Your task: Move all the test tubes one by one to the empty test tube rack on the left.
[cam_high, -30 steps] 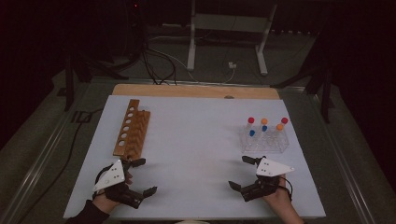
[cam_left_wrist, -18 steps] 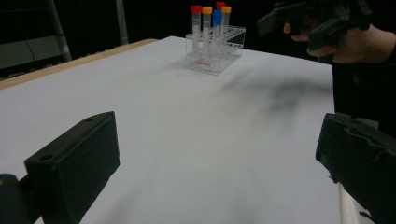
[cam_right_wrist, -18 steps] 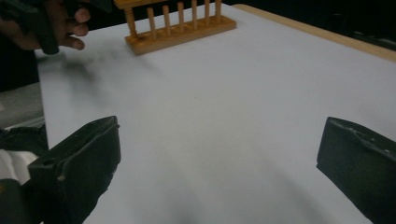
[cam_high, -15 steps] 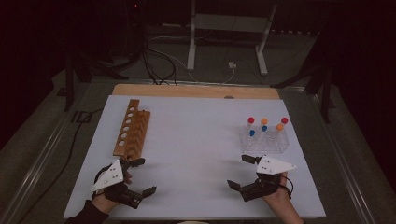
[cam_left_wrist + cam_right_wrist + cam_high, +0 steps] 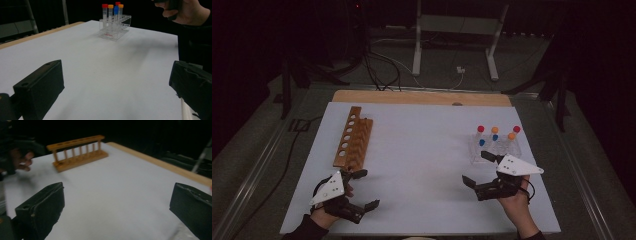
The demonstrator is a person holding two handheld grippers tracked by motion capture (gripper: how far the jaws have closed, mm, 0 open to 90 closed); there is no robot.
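The wooden rack (image 5: 353, 138) lies lengthwise away from the person; the left tool (image 5: 360, 189) and right tool (image 5: 478, 167) are both released, empty.

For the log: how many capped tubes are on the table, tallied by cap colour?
Red-capped tubes: 2
Orange-capped tubes: 2
Blue-capped tubes: 2
Total: 6, all standing in the clear rack.
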